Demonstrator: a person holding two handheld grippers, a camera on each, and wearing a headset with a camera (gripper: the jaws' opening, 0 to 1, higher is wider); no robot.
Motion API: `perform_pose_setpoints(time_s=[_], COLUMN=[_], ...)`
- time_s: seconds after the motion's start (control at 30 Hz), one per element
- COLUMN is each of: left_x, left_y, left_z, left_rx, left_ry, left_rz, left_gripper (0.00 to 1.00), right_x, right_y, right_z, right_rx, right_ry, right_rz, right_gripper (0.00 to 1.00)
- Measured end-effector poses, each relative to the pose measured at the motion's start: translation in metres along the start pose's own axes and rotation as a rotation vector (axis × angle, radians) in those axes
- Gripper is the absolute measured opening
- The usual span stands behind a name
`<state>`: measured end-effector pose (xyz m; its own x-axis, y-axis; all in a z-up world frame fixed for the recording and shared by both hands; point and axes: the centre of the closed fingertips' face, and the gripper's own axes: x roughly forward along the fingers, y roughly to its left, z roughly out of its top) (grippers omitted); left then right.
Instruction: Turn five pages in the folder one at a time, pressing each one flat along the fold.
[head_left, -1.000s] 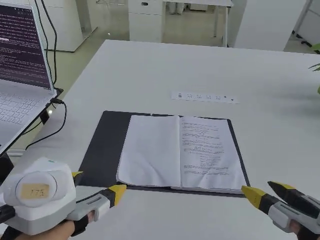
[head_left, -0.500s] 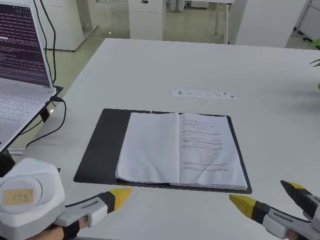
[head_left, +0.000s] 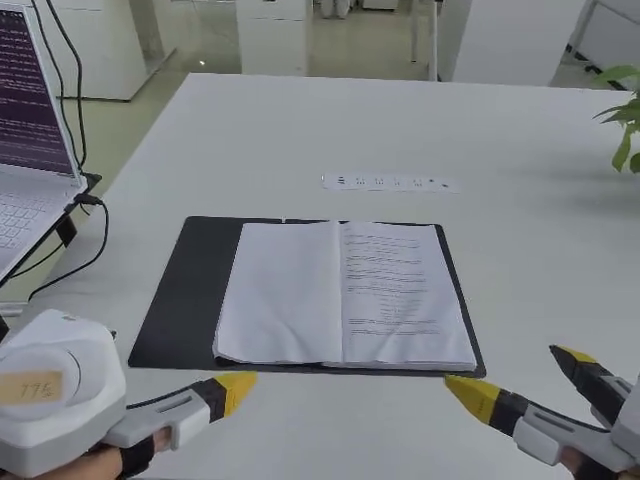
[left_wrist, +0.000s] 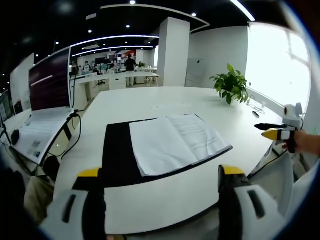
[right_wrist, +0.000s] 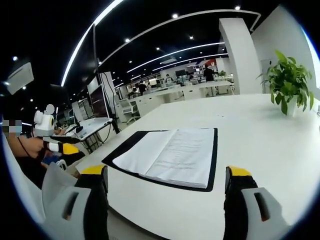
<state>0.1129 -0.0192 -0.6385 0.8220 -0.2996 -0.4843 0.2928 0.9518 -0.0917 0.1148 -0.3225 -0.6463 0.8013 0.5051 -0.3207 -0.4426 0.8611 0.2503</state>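
A thin black folder (head_left: 178, 300) lies open and flat on a large white table (head_left: 300, 120), in the middle of the head view. A stack of white paper sits inside it. The blank white page (head_left: 275, 295) on the left is slightly wrinkled and bows up a little near the fold. The printed page (head_left: 395, 290) on the right carries lines of small black text and lies flat. A broad strip of bare black cover shows to the left of the paper.

The left gripper (left_wrist: 160, 171), grey with yellow tips, sits at the lower left of the head view. Its jaws are spread wide apart and hold nothing. In its own view the folder lies just beyond the two tips, apart from them.

The right gripper (head_left: 520, 375) sits at the lower right of the head view, near the folder's lower right corner but not touching it. Its jaws are also spread wide and empty, and its own view looks between them at the open pages.

A flat white power strip (head_left: 390, 183) lies on the table above the folder, near the centre of the frame. An open white laptop (head_left: 25, 190) with a dark screen of text stands at the far left edge, with a black cable (head_left: 75, 265) looping from its side. A green leafy plant (head_left: 622, 120) pokes in at the upper right.
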Motion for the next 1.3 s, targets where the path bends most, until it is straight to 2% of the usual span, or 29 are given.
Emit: perform_pose_setpoints(time_s=[0.07,0.1,0.17,0.37,0.47,0.63,0.8,0.97,1.03,1.17,1.3], left_x=[0.008,0.013,0.023,0.056,0.071,0.090,0.112,0.134,0.144,0.163,0.184], left_y=[-0.005,-0.010,-0.016,-0.044,-0.059,-0.074,-0.097,-0.117,-0.127,-0.151,-0.171], left_z=[0.000,-0.001,0.000,0.000,-0.002,-0.007,-0.011,-0.013,-0.015,-0.008,-0.011], left_rx=[0.009,0.011,0.020,0.069,0.081,0.100,0.129,0.161,0.191,0.206,0.216], left_ry=[0.008,0.027,0.031,0.057,0.070,0.084,0.097,0.105,0.132,0.103,0.112], left_rz=[-0.013,-0.034,-0.048,-0.126,-0.159,-0.188,-0.222,-0.249,-0.257,-0.296,-0.318], left_gripper=[0.94,0.91,0.86,0.77,0.74,0.70,0.66,0.62,0.60,0.59,0.57], right_x=[0.000,0.001,0.001,0.005,0.008,0.013,0.024,0.033,0.036,0.041,0.043], right_y=[0.000,0.001,0.002,0.004,0.002,0.000,0.000,-0.002,-0.003,-0.008,-0.013], right_z=[0.000,0.000,0.000,-0.003,-0.008,-0.010,-0.013,-0.014,-0.015,-0.018,-0.021], right_rx=[0.004,0.004,0.005,-0.003,-0.005,-0.009,-0.017,-0.029,-0.030,-0.024,-0.008], right_ry=[0.003,0.001,0.001,0.002,0.019,0.026,0.052,0.069,0.079,0.087,0.090], right_rz=[0.000,0.002,0.004,0.023,0.025,0.024,0.046,0.066,0.069,0.072,0.066], right_gripper=[0.96,0.96,0.95,0.87,0.81,0.70,0.63,0.61,0.61,0.61,0.60])
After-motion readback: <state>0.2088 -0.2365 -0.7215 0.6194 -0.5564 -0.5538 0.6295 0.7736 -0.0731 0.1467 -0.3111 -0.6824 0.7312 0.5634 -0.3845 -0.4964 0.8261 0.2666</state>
